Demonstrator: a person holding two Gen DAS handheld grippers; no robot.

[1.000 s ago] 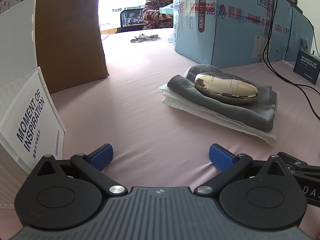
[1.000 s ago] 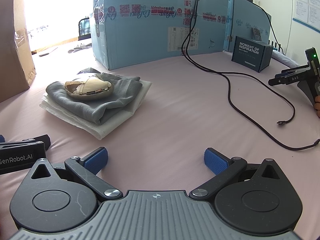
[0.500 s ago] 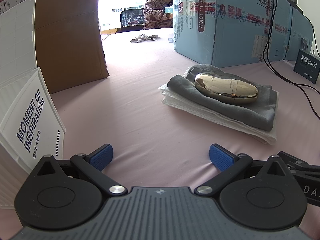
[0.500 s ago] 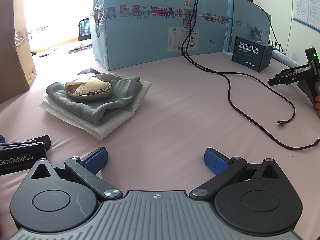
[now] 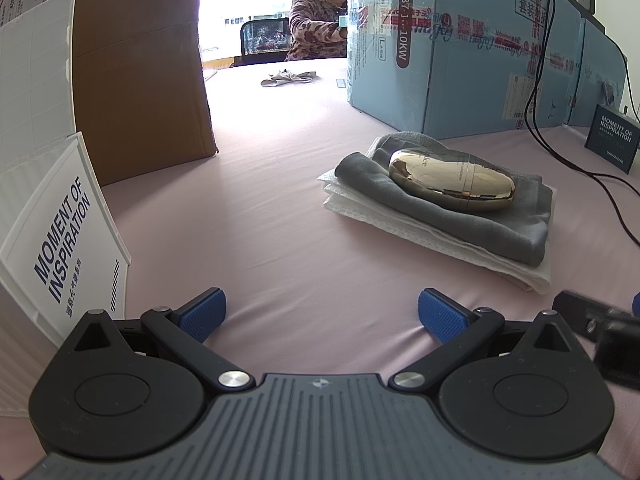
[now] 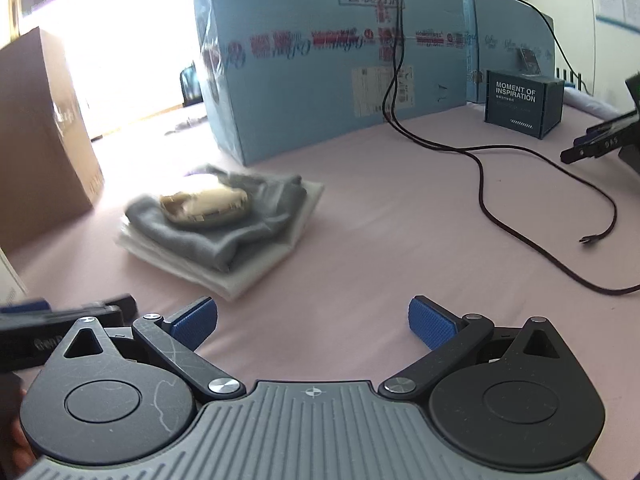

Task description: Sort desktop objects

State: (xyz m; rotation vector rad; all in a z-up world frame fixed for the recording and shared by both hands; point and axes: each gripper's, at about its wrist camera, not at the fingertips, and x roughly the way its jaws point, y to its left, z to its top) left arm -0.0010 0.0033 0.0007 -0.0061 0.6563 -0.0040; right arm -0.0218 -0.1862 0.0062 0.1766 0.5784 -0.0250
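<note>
A: Where is the gold case (image 5: 452, 182) right now?

B: On top of the folded grey cloth (image 5: 460, 216), which lies on a white towel (image 5: 432, 240) — the whole stack sits on the pink tabletop (image 5: 256, 240), in front of the big blue carton (image 5: 460, 52).

A: What changed in the last second?

B: The left view is as it was; only the person at the far end has shifted a little. The right view is another matter: it is smeared, the stack has slid towards the middle of its frame, and the small dark box (image 6: 524, 106) looks nearer. So the right gripper (image 6: 313, 322) has begun to move while the left gripper (image 5: 322, 314) stays put. My guess is that the sorting has only just started, with the right side leading.

A: And the fingers?

B: Both pairs are spread wide with nothing between the blue pads, left and right alike.

A: Count things for me.

B: One gold case, one grey cloth, one white towel. One dark box marked "MOMENT OF INSPIRATION", one white card box (image 5: 60, 248) with the same words beside the left gripper. One black cable (image 6: 520, 216) with a loose plug end, at least two blue cartons, one brown carton (image 5: 132, 64) — and one crumpled rag (image 5: 288, 77) far back.
</note>
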